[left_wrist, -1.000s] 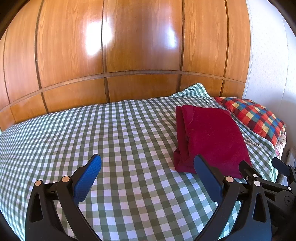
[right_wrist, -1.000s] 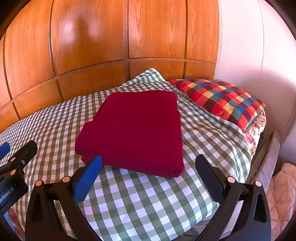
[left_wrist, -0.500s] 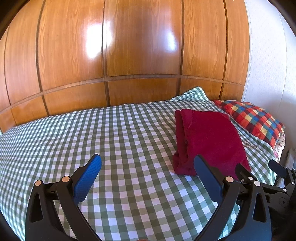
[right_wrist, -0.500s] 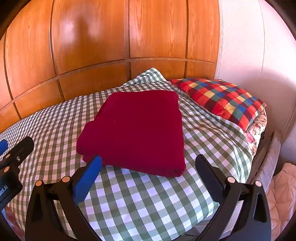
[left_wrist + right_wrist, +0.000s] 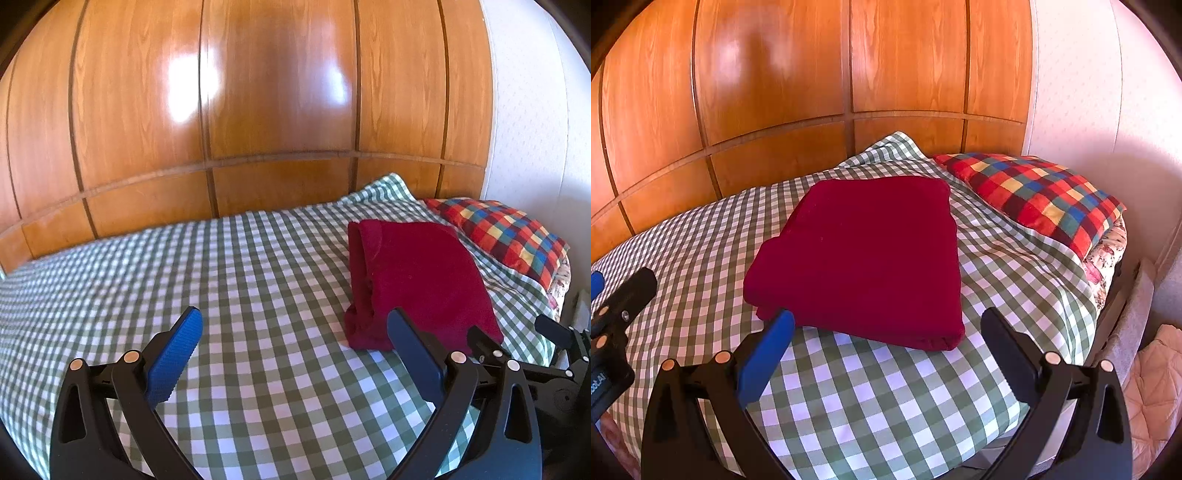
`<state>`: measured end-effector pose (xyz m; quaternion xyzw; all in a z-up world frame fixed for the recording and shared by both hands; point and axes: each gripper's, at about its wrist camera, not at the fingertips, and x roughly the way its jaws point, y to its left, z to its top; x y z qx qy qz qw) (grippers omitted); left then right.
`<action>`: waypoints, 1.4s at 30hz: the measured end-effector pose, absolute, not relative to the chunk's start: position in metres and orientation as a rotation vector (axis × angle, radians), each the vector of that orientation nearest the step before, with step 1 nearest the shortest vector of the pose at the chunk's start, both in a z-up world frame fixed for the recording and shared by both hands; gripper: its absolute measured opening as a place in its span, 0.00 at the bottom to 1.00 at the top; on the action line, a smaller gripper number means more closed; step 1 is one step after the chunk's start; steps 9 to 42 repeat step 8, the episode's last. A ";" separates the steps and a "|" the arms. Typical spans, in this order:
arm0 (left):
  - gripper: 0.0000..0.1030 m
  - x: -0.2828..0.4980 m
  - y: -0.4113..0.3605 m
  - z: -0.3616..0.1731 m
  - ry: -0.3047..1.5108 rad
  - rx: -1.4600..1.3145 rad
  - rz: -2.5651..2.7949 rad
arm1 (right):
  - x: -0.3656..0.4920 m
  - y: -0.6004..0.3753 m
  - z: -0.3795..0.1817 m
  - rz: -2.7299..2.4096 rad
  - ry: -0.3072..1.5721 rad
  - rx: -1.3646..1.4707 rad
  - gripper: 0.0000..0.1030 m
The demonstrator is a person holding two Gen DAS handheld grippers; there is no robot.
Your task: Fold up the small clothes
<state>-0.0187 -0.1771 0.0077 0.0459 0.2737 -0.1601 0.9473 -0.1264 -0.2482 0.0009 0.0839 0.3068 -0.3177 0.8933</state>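
Right wrist view shows the red garment [image 5: 864, 258] lying folded into a thick rectangle on the checked bedspread [image 5: 871, 402], near the plaid pillow [image 5: 1038, 199] and below the wood panelling [image 5: 812, 85]. The right gripper [image 5: 886, 332] hangs just short of the garment's near edge with its jaws wide apart and nothing between them. At the left of this view the left gripper's fingers [image 5: 631, 291] show, off to the side of the cloth.

From the left wrist, the left gripper [image 5: 295, 328] is likewise spread and empty, over bare bedspread [image 5: 184, 266], with the garment [image 5: 417, 280] off to its right. Stacked layers show along the garment's left side [image 5: 360, 291], so that is likely where the open edges lie. The right gripper [image 5: 517, 339] sits at the garment's near right corner in this view.

The fold looks largely done, judging by the flat top and square outline; what remains is probably a last halving or a tidy-up. To do that well, each gripper should take a near corner, closing on all layers at once rather than the top sheet alone, since a thick soft knit tends to slide apart. Lift low, carry both corners together toward the far edge, and lay them down square. The loose bedspread may catch in the jaws, so come in at the cloth's edge, not beneath it.
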 end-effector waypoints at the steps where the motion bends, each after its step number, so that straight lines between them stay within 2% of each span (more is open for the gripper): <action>1: 0.96 -0.017 -0.177 0.006 0.570 0.089 -0.324 | -0.128 -0.252 0.003 -0.667 0.629 0.173 0.98; 8: 0.96 0.007 -0.160 -0.025 0.707 0.024 -0.395 | -0.143 -0.333 0.012 -0.828 0.592 0.265 0.98; 42: 0.96 0.007 -0.160 -0.025 0.707 0.024 -0.395 | -0.143 -0.333 0.012 -0.828 0.592 0.265 0.98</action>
